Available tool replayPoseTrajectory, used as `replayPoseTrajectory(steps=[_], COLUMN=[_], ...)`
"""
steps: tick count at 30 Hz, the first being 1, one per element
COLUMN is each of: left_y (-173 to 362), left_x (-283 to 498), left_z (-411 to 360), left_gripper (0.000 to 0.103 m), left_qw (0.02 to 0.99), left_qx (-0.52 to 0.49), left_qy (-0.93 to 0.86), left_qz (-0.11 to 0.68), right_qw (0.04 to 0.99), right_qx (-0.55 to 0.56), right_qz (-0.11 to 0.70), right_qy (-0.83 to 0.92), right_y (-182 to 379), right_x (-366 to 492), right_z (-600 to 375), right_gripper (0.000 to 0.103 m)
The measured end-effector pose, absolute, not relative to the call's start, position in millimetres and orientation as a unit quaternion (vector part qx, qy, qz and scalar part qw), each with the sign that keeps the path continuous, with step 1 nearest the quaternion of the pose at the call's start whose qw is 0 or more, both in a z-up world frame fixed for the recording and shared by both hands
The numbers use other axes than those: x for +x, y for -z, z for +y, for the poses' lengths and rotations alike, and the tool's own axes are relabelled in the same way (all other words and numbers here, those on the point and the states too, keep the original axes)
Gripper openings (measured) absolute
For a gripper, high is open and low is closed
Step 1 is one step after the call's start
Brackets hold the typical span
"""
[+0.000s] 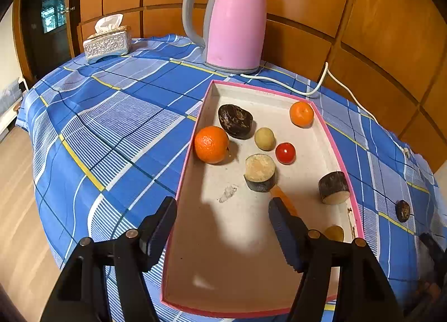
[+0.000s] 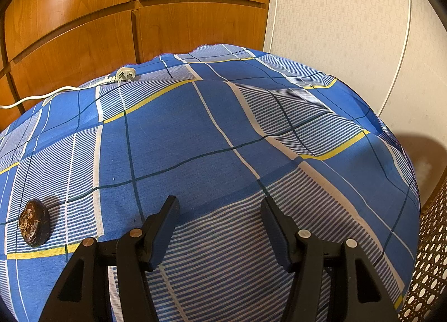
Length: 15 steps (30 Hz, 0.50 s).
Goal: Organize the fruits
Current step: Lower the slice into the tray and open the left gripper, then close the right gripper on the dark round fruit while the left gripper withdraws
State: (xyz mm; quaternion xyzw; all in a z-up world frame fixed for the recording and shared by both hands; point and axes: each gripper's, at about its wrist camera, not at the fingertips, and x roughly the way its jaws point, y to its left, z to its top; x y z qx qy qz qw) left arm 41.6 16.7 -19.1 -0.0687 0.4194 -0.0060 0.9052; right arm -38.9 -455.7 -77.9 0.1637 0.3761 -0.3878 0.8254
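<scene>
Fruits mostly sit in the pink tray (image 1: pixel 333 143) already — two oranges, a red one and several dark pieces. One dark fruit (image 2: pixel 34 222) is left on the checked surface (image 2: pixel 195 132), at about nine o'clock of your right tool (image 2: pixel 219 228), well apart from it. Both tools stand apart and empty — your left tool (image 1: pixel 222 227) hangs over the tray's near end.

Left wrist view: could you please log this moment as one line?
left gripper: open over tray | held: nothing | right gripper: open, idle
</scene>
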Motion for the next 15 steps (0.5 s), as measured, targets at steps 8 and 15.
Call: replayPoseTrajectory(steps=[8,15], left_y=[20,22], left_x=[38,38], left_z=[18,28], left_gripper=[0.071,0.071], left_qw=[0.905,0.904], left_qx=[-0.069,-0.082], left_qy=[0.004,-0.010], left_qz=[0.421,0.421], right_qw=[0.825,0.824], right_qx=[0.161,0.163], right_qz=[0.379,0.383], right_qy=[0.387,0.384], right_y=[78,76], right_x=[-38,-40], right_z=[-454,-453], right_gripper=[0.061,0.061])
